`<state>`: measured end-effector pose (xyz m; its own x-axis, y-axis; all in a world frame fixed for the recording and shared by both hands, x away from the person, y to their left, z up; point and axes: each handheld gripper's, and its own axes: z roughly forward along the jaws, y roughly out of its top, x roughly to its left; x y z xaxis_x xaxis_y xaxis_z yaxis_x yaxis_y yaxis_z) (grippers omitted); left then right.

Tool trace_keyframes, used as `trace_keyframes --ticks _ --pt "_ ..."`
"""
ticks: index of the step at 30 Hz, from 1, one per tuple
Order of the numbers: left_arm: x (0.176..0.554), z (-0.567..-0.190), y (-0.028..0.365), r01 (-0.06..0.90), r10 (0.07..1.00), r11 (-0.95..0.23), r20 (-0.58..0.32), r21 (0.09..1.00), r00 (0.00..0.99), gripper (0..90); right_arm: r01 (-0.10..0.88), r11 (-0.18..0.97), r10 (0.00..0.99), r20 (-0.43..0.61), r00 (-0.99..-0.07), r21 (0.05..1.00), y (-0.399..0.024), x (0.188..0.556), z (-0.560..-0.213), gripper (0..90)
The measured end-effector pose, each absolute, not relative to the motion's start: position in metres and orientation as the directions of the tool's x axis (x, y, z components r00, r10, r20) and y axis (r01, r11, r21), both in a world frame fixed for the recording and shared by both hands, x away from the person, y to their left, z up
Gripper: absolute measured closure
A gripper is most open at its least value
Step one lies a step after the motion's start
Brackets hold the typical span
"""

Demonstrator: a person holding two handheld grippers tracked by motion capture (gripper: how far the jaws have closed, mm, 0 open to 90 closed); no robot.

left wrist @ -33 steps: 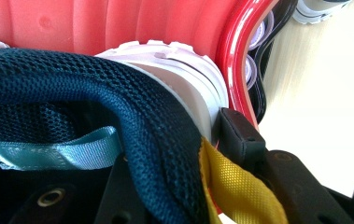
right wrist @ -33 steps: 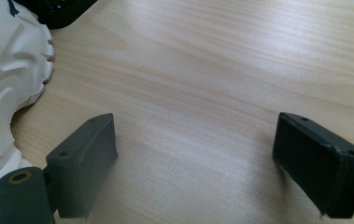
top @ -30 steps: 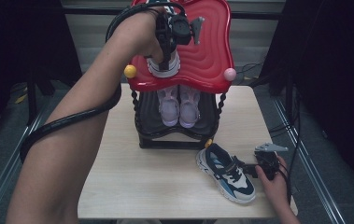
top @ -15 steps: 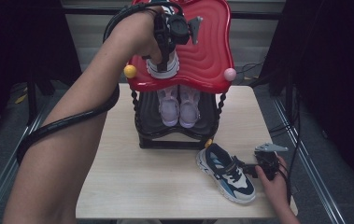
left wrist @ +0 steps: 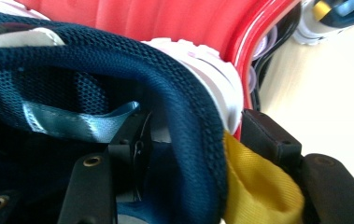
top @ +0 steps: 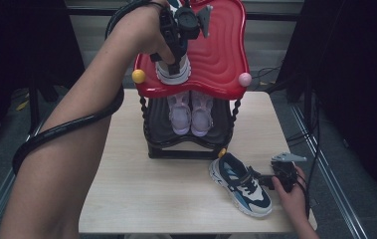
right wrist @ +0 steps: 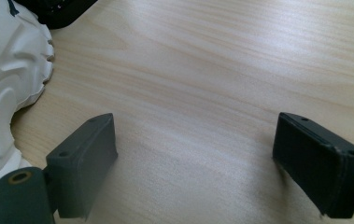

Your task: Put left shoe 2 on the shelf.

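Observation:
A navy and white shoe [top: 172, 69] sits on the red wavy top [top: 221, 55] of a black shoe rack. My left gripper [top: 176, 50] points down at its heel. In the left gripper view the navy mesh collar [left wrist: 184, 93] runs between the jaws of the left gripper [left wrist: 198, 135], one inside the shoe and one outside. The jaws have just been opening and their pads no longer press on it. The matching shoe [top: 240, 184] lies on the table. My right gripper [top: 265, 181] rests open beside it, with bare wood between its jaws [right wrist: 193, 144] and the white sole [right wrist: 6, 70] at the left.
A pair of pale lilac shoes [top: 191, 112] stands on the rack's lower shelf. The rack takes up the far middle of the wooden table [top: 141, 179]. A black cable loops round the left forearm [top: 66, 129]. Dark floor and cables lie right of the table.
Both hands stay where they were. The shoe on the red top and the shoe on the table have not moved.

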<state>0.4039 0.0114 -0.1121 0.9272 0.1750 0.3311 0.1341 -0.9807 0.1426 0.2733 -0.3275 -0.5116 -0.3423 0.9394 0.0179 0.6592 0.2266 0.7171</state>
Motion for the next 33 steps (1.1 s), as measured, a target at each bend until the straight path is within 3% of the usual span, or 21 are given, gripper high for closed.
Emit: trace_keyframes --ticks 21,33 --pt "0.401 -0.102 0.023 0.277 0.339 -0.925 0.234 0.260 0.911 30.8 0.658 0.225 0.939 0.019 -0.342 0.718 -0.327 0.273 -0.512 12.7" --pt "0.397 -0.095 0.034 0.331 0.395 -0.898 0.198 0.290 0.897 28.9 0.658 0.225 0.940 0.019 -0.342 0.718 -0.327 0.273 -0.512 12.7"
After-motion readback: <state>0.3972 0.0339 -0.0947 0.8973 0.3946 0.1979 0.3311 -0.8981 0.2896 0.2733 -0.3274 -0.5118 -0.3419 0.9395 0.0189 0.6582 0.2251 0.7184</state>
